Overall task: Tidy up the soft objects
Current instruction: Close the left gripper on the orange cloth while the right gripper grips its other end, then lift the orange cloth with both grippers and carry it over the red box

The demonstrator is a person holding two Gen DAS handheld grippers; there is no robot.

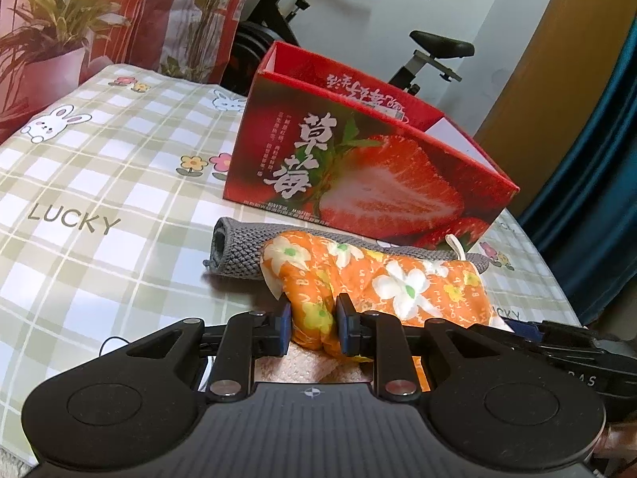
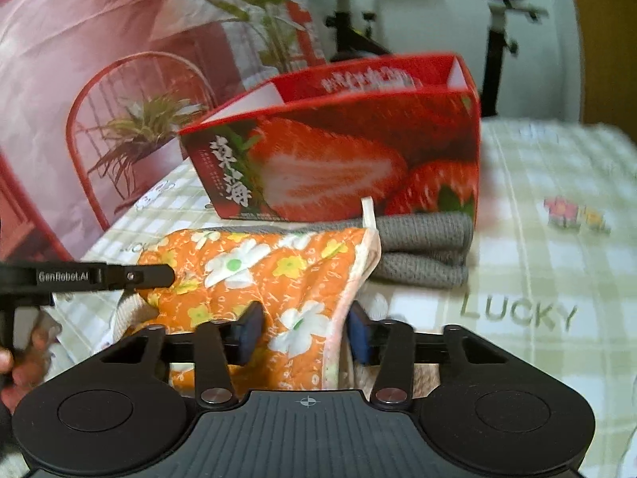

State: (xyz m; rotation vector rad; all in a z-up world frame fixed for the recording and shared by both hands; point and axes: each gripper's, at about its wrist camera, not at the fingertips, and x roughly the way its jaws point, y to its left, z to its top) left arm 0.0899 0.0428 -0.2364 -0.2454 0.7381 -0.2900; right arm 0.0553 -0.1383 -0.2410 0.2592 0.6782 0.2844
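The left tool [image 1: 311,328] is closed on a bunched fold of the orange floral cloth [image 1: 382,283], its blue pads [image 1: 284,328] pressed into the fabric from both sides. The right tool [image 2: 304,332] is set wider, and the hemmed edge of the same cloth [image 2: 254,279] is held between its pads [image 2: 360,336]. The cloth is quilted, printed with white and yellow flowers, and carries a small white loop at one corner. Just beyond it, a folded grey knit towel [image 1: 239,245] is laid on the checked bed cover [image 1: 99,199], which is printed with rabbits, flowers and "LUCKY". A red strawberry box [image 1: 358,167], open-topped, is seen behind the towel. An exercise bike [image 1: 434,51] is visible at the far wall.
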